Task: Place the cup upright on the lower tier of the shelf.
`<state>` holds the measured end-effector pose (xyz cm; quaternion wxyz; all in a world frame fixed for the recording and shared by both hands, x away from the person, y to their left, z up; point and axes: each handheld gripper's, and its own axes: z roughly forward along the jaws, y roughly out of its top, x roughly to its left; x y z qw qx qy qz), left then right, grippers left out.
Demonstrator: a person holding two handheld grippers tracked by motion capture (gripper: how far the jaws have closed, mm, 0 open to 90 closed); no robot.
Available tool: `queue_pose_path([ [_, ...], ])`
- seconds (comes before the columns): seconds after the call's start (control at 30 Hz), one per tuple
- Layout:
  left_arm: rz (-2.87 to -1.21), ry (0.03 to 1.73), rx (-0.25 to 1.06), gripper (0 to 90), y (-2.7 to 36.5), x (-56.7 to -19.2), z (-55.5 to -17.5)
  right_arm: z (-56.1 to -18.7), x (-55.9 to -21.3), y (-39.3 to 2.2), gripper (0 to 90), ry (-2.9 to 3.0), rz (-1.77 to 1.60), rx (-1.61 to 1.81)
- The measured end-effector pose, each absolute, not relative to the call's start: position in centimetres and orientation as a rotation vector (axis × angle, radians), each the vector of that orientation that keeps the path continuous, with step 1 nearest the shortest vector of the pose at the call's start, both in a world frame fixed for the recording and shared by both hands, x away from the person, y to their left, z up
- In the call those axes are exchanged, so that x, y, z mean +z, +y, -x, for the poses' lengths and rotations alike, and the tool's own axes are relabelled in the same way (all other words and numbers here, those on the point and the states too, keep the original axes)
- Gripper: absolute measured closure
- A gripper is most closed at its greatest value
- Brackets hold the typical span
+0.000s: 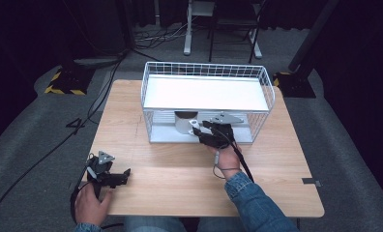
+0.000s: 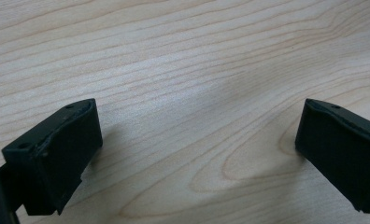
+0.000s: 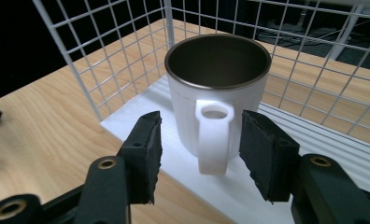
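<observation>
Dark curtains and cables ring a pale wooden worktop (image 1: 146, 193) that stands on grey carpet; a white wire rack (image 1: 206, 72) with a flat white upper shelf sits toward its far side.

On the rack's lower white tray stands a white mug (image 3: 218, 93), upright, its dark inside showing and its handle turned toward the person; in the high view it sits under the shelf, left of the middle (image 1: 185, 123).

The right tongs (image 3: 199, 140) reach into the rack's open front from the person's side; the two black pads stand one on each side of the mug's handle with a clear gap to it, so the mug is let go and rests on the tray by itself. From above, these tongs (image 1: 204, 129) lie just beside the mug, with a hand and a denim sleeve behind them.

The left tongs (image 1: 124, 174) rest low over the near left part of the worktop, well apart from the rack; their pads are spread wide (image 2: 192, 140) with bare wood grain between them and nothing held.
</observation>
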<state>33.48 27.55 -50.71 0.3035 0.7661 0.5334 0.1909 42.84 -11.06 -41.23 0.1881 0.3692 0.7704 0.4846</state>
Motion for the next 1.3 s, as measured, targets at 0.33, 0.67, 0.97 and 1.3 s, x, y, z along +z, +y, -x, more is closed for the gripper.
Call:
queue_pose_path([
  [0.33,-2.032,1.413,0.506,0.9,27.6,-50.7,-33.5,-40.8,-39.6,-15.0,46.9,2.189,-1.008,1.338],
  [0.67,-2.032,1.413,0.506,0.9,27.6,-50.7,-33.5,-38.8,-39.2,-20.3,42.1,2.149,-1.081,1.334],
  [0.97,-2.029,1.414,0.506,0.8,27.5,-50.7,-33.5,-37.5,-40.4,-24.9,31.6,2.161,-1.178,1.288],
  [1.3,-2.029,1.414,0.506,0.8,27.5,-50.7,-33.5,-37.3,-42.6,-28.1,16.1,2.199,-1.286,1.163],
])
